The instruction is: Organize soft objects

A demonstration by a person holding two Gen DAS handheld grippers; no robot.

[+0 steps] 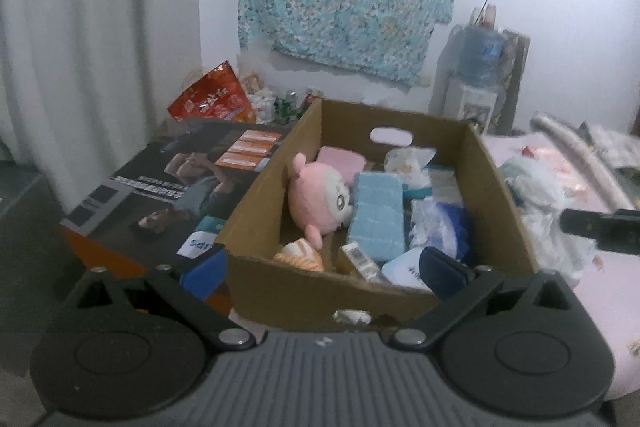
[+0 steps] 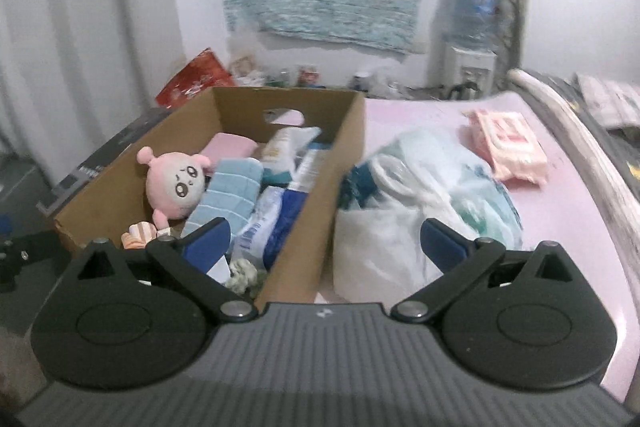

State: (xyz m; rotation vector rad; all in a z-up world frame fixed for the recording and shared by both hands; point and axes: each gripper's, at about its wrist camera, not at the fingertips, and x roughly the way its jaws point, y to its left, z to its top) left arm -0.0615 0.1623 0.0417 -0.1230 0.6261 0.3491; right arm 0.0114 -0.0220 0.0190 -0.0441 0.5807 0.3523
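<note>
A cardboard box (image 1: 256, 187) (image 2: 344, 147) stands on the pink bed and holds a pink plush toy (image 1: 320, 203) (image 2: 176, 183), a folded light-blue towel (image 1: 378, 215) (image 2: 234, 187), a pink cloth (image 1: 340, 159) and several packets. My left gripper (image 1: 324, 271) hovers open over the box's near wall, with nothing gripped. My right gripper (image 2: 326, 241) is open too and straddles the box's right wall. One of its fingers (image 2: 208, 239) is over the box. The other one is over a white plastic bag (image 2: 400, 227) of soft items beside the box.
A pink wipes packet (image 2: 508, 147) lies on the pink cover (image 2: 420, 115) beyond the bag. A dark printed carton (image 1: 160, 187) sits left of the box. A red snack bag (image 1: 212, 95), cans and a water dispenser (image 1: 476, 79) line the far wall.
</note>
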